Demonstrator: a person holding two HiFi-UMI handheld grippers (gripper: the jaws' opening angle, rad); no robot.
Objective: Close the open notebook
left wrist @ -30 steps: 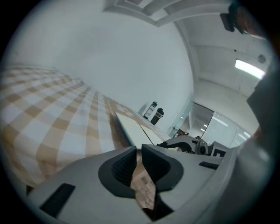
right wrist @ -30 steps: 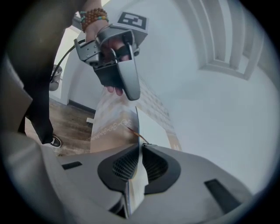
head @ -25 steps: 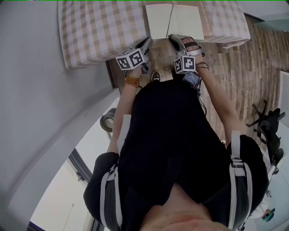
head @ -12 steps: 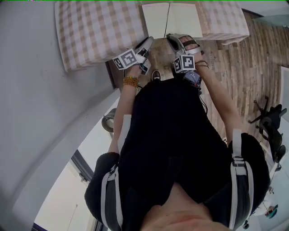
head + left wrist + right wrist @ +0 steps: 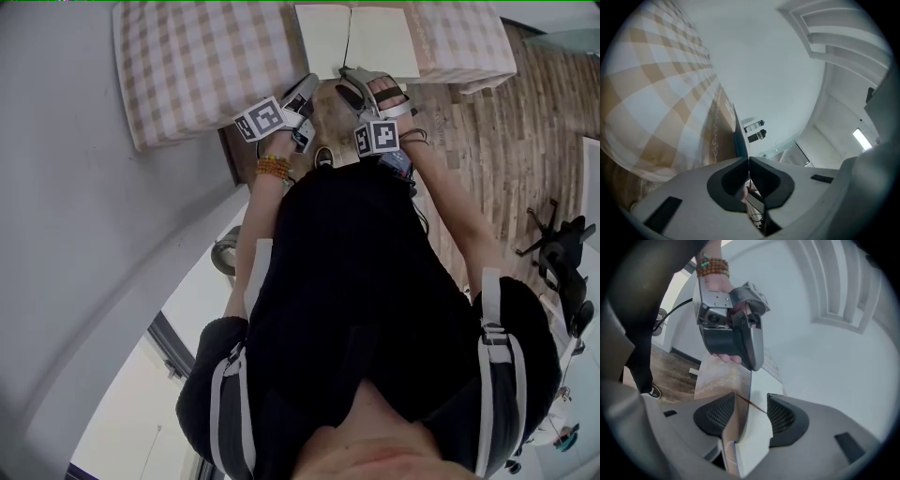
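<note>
The notebook [image 5: 356, 39] lies open with cream pages up on the checked tablecloth [image 5: 206, 66], at the table's near edge. My left gripper [image 5: 307, 89] is at its near left corner. In the left gripper view the jaws [image 5: 749, 161] are shut on a thin dark cover edge [image 5: 737, 136]. My right gripper [image 5: 361, 82] is at the near edge by the spine. Its jaws [image 5: 747, 413] have just been opening and stand wide. The brown cover [image 5: 717, 380] and white pages [image 5: 759, 394] rise between them, not pressed. The left gripper [image 5: 752, 364] shows just beyond.
The table's near edge [image 5: 281, 112] is right in front of the person's body. Wooden floor [image 5: 506, 141] lies to the right, with a black chair base [image 5: 558, 262] further off. A grey wall [image 5: 75, 187] runs along the left.
The right gripper's jaws have opened off the notebook's near edge. The left gripper has rolled and risen slightly at the left corner. The notebook still lies open.
</note>
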